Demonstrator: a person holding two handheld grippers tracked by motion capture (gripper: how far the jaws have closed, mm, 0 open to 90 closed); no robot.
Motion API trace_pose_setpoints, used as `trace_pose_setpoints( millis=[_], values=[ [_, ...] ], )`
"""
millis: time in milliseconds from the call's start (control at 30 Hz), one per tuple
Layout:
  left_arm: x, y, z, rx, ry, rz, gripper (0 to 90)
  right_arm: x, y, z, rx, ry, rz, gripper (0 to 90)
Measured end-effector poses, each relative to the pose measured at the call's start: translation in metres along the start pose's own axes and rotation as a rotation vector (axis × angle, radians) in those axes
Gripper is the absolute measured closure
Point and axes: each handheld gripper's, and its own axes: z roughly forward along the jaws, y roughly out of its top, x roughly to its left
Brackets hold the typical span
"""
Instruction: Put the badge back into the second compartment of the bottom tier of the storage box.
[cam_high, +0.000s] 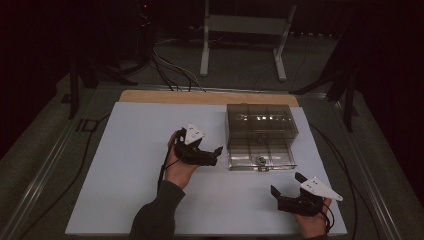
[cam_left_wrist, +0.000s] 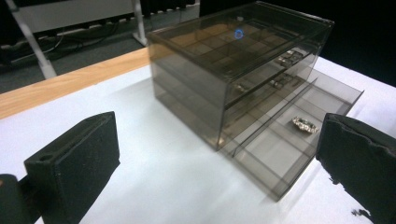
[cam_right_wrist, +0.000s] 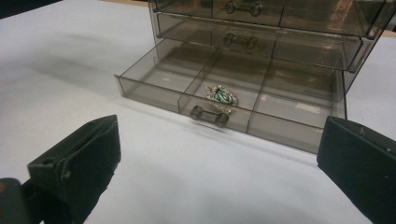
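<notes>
Covering most of the work surface, a white mat (cam_high: 150, 175) lies on the table, with a strip of bare wood (cam_high: 200, 97) exposed along its far edge. On the far right part of the mat stands a smoked transparent drawer cabinet (cam_high: 260, 122) with three drawers stacked one above the other. The two upper drawers are pushed in, each with a small bar handle at its front. The bottom drawer (cam_right_wrist: 187, 79) is pulled out toward the person and is divided into compartments by thin walls. A small bar handle (cam_right_wrist: 209, 115) sits at the middle of its front wall. Inside the middle front compartment, just behind that handle, lies a silver brooch with a green stone (cam_right_wrist: 222, 97); it also shows as a small glinting piece in the left gripper view (cam_left_wrist: 304, 125). The left gripper (cam_high: 212, 154) hovers over the mat just beside the left end of the open drawer, jaws spread wide and empty, not touching the cabinet. The hand (cam_high: 177, 167) behind it comes in from a dark sleeve (cam_high: 155, 215). The right gripper (cam_high: 287, 186) is held near the front right edge of the mat, short of the drawer front and apart from it, jaws likewise spread wide with nothing between them, facing the drawer's handle and the brooch behind it.
</notes>
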Motion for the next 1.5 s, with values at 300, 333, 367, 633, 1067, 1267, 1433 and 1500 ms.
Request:
trace_pose_setpoints(
  millis=[300,333,367,633,1067,1267,1433,1500],
  values=[
    [0.02,-0.013,-0.034,-0.011,0.038,-0.017,0.5,0.0,0.0,0.0,-0.002,0.0,0.003,0.0],
    [0.022,-0.015,-0.037,-0.014,0.043,-0.02,0.5,0.0,0.0,0.0,-0.002,0.0,0.003,0.0],
    [0.025,-0.018,-0.043,-0.021,0.049,-0.023,0.4,0.0,0.0,0.0,-0.002,0.0,0.003,0.0],
    [0.044,-0.04,-0.08,-0.052,0.103,-0.038,0.4,0.001,-0.001,0.001,-0.004,0.001,-0.001,0.0],
    [0.068,-0.081,-0.129,-0.078,0.191,-0.071,0.5,0.002,-0.001,0.001,-0.01,0.002,0.003,0.0],
    [0.074,-0.107,-0.147,-0.094,0.23,-0.082,0.5,0.003,-0.001,0.002,-0.015,0.002,0.006,0.0],
    [0.076,-0.122,-0.16,-0.143,0.257,-0.087,0.5,0.004,-0.001,0.003,-0.018,0.004,0.003,0.0],
    [0.076,-0.125,-0.163,-0.159,0.269,-0.086,0.5,0.004,0.0,0.002,-0.023,0.006,0.005,0.0]
  ],
)
